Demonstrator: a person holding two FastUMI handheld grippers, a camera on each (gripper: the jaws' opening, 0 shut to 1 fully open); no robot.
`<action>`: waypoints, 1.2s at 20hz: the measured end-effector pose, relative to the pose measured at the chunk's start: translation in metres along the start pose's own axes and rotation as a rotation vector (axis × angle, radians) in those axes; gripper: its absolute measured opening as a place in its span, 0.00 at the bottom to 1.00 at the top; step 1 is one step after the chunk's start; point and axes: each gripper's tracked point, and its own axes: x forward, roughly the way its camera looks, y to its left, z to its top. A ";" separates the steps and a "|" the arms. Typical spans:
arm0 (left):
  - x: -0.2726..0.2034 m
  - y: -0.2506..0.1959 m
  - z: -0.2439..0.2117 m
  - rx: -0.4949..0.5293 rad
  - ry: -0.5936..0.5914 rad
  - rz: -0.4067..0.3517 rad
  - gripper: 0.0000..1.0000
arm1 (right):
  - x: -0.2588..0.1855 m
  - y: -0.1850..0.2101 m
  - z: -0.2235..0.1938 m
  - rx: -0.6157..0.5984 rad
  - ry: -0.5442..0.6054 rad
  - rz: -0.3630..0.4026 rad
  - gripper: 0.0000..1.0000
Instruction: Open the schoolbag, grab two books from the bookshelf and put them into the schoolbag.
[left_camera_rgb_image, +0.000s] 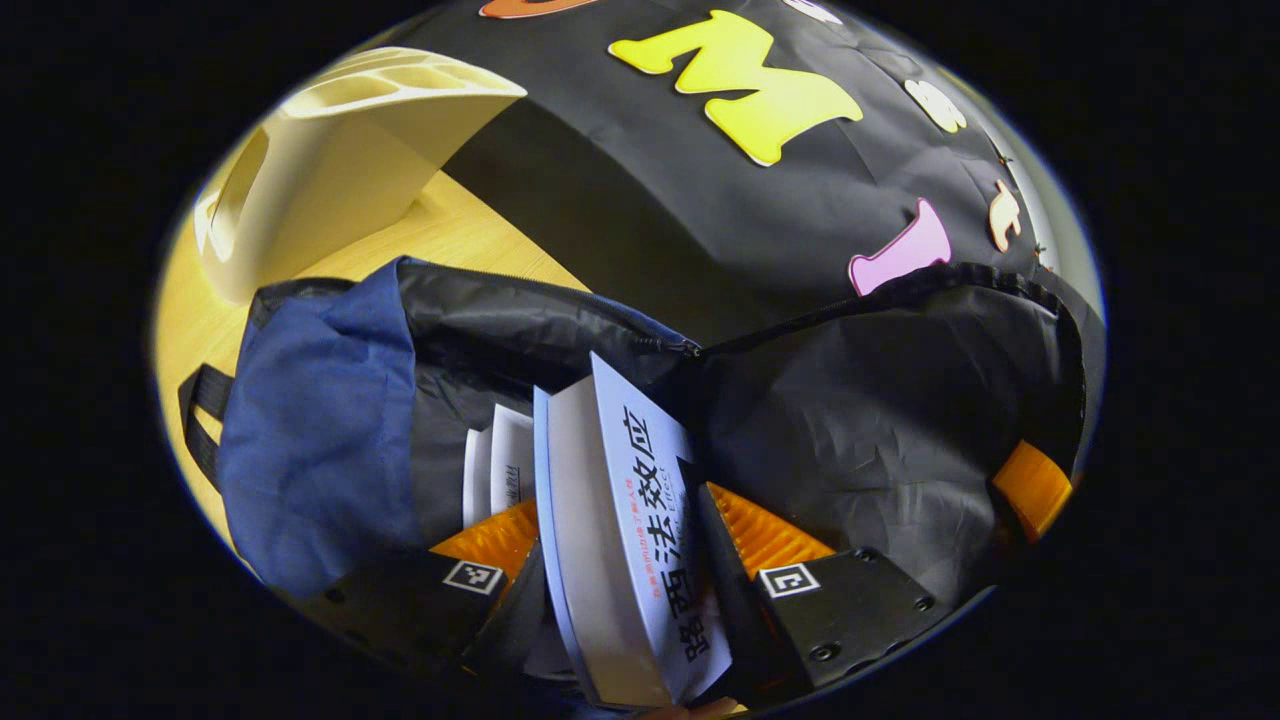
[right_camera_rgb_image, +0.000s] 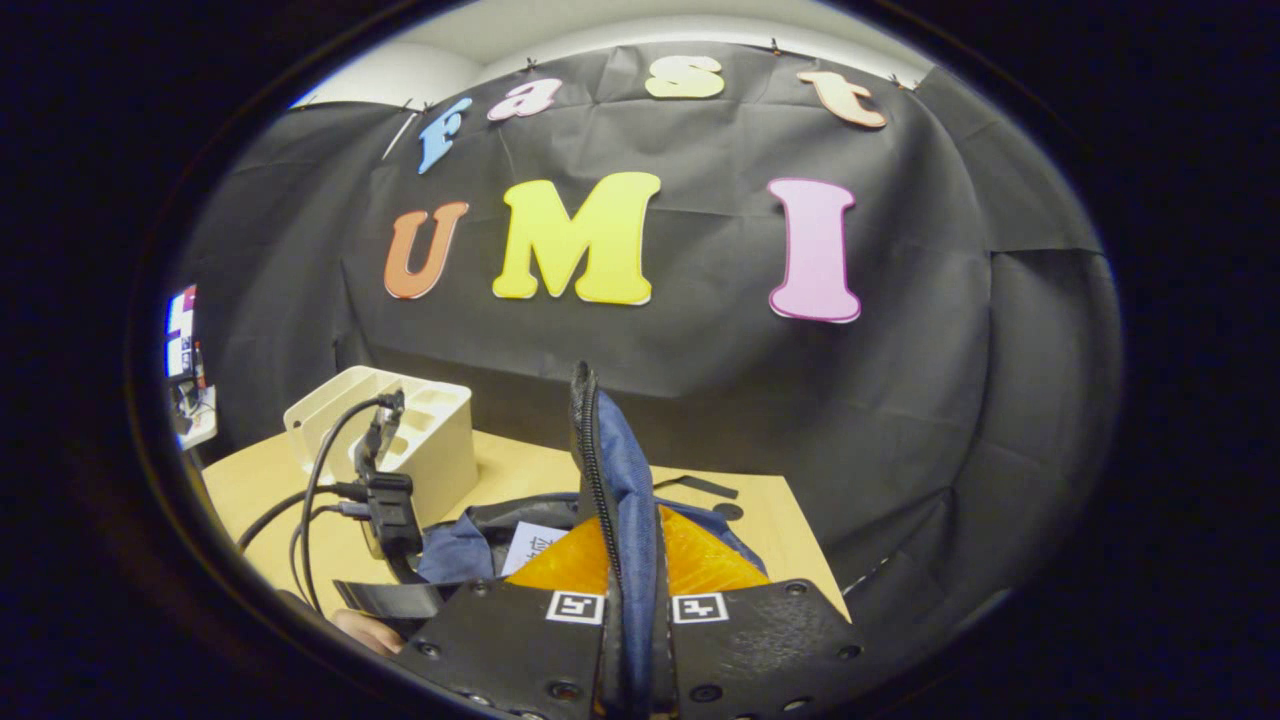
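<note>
Across the counter lies the open schoolbag, its mouth gaping toward 12 o'clock. Left gripper clamps a book upright inside it, beside another book. Right gripper pinches the bag's zippered flap, lifted; bookshelf at 10 o'clock.

Blue schoolbag open w/ white book upright inside, bookshelf behind

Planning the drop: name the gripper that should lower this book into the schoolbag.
Left. The left gripper grips the book over the open schoolbag; the right gripper holds the bag's flap up.
</note>
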 end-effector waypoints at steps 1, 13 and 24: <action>-0.001 0.001 0.001 0.006 0.001 0.005 0.81 | 0.000 -0.002 -0.003 0.006 0.005 -0.003 0.10; -0.041 0.037 0.048 0.071 -0.101 0.094 0.81 | -0.006 0.004 -0.030 -0.044 0.045 -0.041 0.15; -0.129 0.074 0.093 0.288 -0.273 0.211 0.81 | -0.029 -0.001 -0.057 -0.029 0.051 -0.177 0.59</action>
